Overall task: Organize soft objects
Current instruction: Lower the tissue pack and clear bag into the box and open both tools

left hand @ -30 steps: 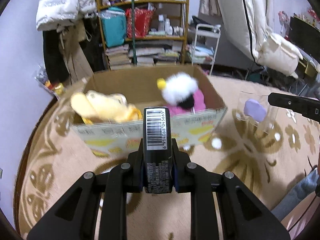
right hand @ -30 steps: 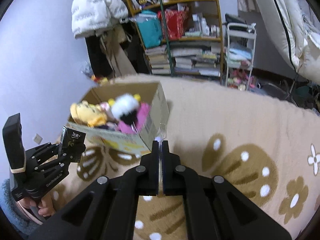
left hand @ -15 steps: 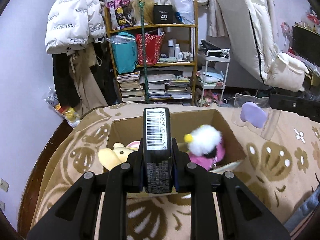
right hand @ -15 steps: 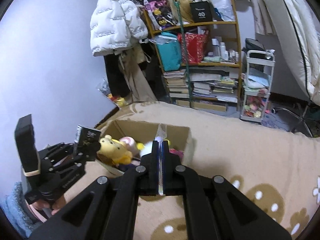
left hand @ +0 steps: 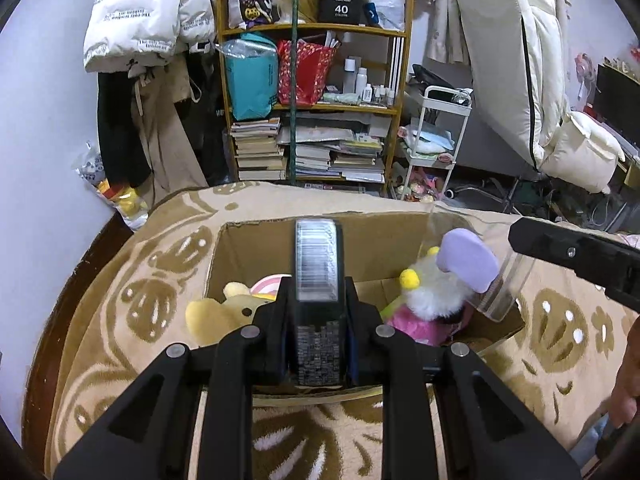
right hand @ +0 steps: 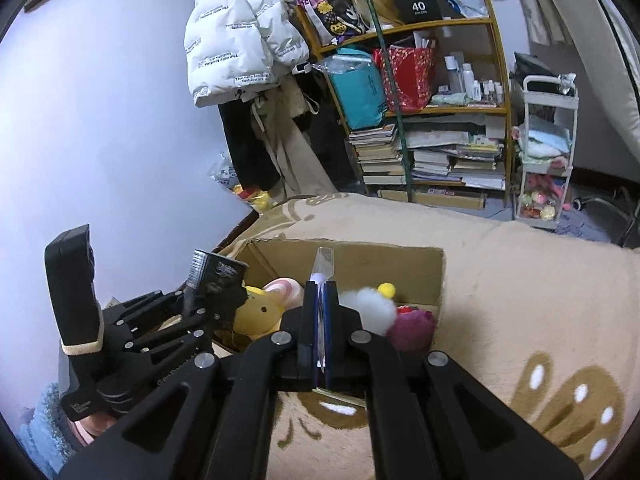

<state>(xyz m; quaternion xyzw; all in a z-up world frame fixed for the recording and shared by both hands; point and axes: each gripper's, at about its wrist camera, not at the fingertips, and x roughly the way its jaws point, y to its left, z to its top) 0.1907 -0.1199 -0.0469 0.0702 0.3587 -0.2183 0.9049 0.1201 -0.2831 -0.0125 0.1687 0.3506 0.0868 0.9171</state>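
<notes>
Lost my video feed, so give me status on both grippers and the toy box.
Left gripper shut on black barcoded box. Right gripper shut on clear plastic bag above brown cardboard box. Plush toys inside; nothing blocking.

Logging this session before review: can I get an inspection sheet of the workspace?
Surface: beige patterned blanket.
Job's things: open cardboard box holding a yellow plush, a white fluffy plush and a pink plush.
Clutter: nothing seen on the blanket.
Grippers: left tool shut on a black barcoded box; right tool shut on a clear packet with a purple item inside, over the box.
Cables: some on the floor.
Surroundings: crowded bookshelf, white puffer jacket, white cart.
</notes>
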